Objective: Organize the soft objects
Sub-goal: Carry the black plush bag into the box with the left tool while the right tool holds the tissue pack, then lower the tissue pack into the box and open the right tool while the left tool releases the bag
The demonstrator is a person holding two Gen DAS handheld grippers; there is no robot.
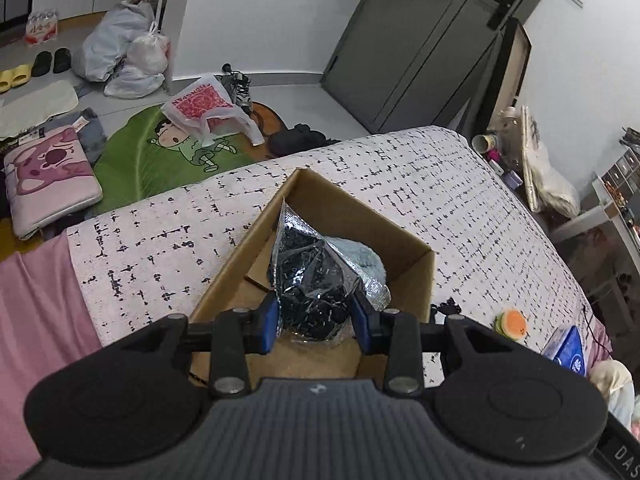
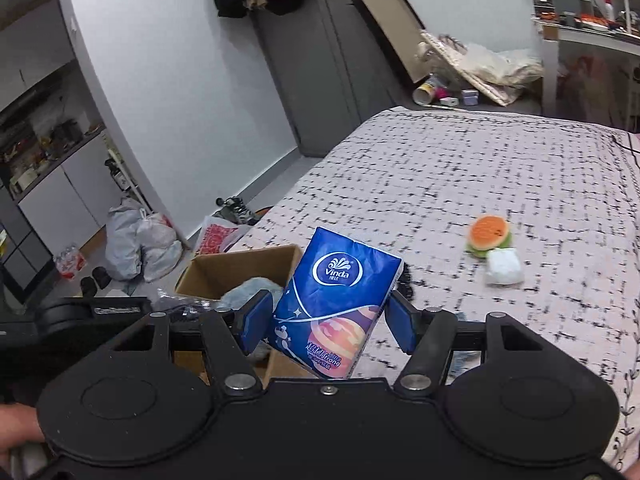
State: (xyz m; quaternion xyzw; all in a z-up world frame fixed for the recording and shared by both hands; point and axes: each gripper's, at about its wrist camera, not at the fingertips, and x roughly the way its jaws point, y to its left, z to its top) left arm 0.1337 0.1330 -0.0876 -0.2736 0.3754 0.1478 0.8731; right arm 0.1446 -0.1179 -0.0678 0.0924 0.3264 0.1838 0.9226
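Note:
An open cardboard box (image 1: 416, 276) sits on the bed with the black-and-white patterned cover (image 1: 440, 184). My left gripper (image 1: 316, 320) is shut on a clear plastic bag of dark bits (image 1: 308, 272), held inside the box over a pale blue fluffy item (image 1: 364, 260). My right gripper (image 2: 326, 322) is shut on a blue Vinda tissue pack (image 2: 332, 304), held above the bed beside the box (image 2: 224, 270). An orange and green burger plush (image 2: 490, 236) and a small white pack (image 2: 504, 266) lie on the bed to the right.
The left gripper's body (image 2: 80, 320) shows at the left of the right wrist view. On the floor are a green leaf rug (image 1: 152, 156), plastic bags (image 1: 124, 52), a pink cushion (image 1: 48, 176) and shoes (image 1: 238, 88). A dark door (image 1: 420, 48) stands beyond the bed.

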